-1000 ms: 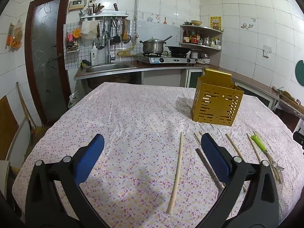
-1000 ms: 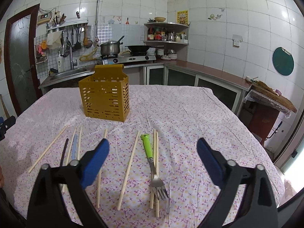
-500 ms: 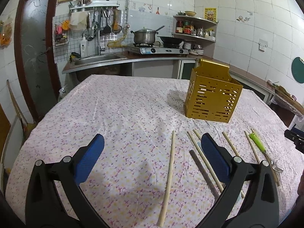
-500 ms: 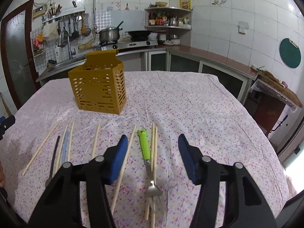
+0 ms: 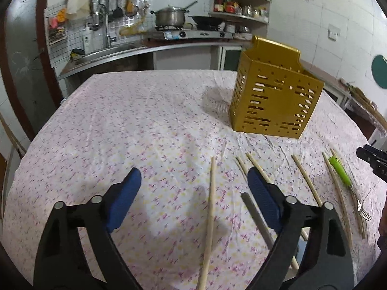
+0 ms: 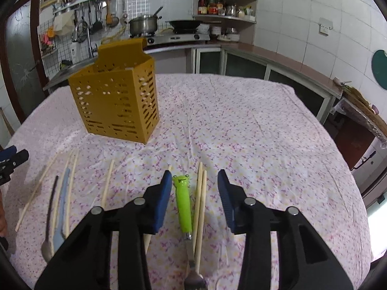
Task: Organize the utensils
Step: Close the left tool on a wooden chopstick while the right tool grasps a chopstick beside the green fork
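Note:
A yellow perforated utensil holder (image 5: 273, 101) (image 6: 116, 106) stands upright on the floral tablecloth. Several wooden chopsticks lie loose in front of it; one chopstick (image 5: 210, 215) lies between my left gripper's open fingers. My left gripper (image 5: 193, 193) is open and empty, low over the cloth. A fork with a green frog handle (image 6: 183, 203) (image 5: 342, 174) lies beside a pair of chopsticks (image 6: 200, 205). My right gripper (image 6: 193, 191) is open, its fingers on either side of the green handle and the pair. A dark-handled spoon (image 6: 49, 217) and a pale blue utensil (image 6: 61, 212) lie at the left.
The table (image 6: 266, 133) is round with a floral cloth. A kitchen counter with sink, stove, pot and wok (image 5: 169, 19) runs behind it. A corner shelf (image 6: 225, 7) holds jars. A dark door (image 5: 21, 60) is on the left.
Both grippers have moved lower and closer to the table. The right gripper's fingers have narrowed and now straddle the green fork handle. The left gripper's opening has narrowed slightly over one chopstick.

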Available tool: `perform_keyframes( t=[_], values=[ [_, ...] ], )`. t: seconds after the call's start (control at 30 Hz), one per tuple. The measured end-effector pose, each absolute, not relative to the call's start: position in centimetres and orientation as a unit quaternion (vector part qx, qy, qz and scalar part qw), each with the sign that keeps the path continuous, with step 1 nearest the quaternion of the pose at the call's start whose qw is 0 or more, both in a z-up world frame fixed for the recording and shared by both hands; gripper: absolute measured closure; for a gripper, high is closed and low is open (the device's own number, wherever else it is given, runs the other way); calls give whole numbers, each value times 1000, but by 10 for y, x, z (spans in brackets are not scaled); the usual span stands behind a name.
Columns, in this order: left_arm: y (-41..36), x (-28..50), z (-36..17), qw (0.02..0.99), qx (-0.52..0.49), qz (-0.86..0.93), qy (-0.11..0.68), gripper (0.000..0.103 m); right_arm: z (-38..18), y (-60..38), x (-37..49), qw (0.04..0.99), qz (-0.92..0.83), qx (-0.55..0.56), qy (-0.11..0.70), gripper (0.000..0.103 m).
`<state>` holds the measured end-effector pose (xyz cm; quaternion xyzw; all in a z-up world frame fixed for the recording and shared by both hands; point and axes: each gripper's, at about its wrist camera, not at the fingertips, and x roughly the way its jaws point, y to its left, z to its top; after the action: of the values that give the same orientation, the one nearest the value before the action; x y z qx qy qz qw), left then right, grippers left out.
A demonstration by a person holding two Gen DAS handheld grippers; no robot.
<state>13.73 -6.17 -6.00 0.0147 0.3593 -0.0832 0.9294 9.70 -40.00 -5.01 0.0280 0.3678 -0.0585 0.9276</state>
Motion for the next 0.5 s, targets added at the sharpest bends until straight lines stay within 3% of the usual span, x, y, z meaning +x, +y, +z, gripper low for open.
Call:
perform_keyframes(
  t=[0.27, 0.5],
  values=[
    [-89, 167, -82, 904, 35, -113, 411, 45, -69, -402, 136, 911, -49, 21, 409, 75],
    [-92, 188, -99, 887, 33, -113, 446, 58, -84, -408, 165, 895, -46, 31, 442, 83]
  ],
)
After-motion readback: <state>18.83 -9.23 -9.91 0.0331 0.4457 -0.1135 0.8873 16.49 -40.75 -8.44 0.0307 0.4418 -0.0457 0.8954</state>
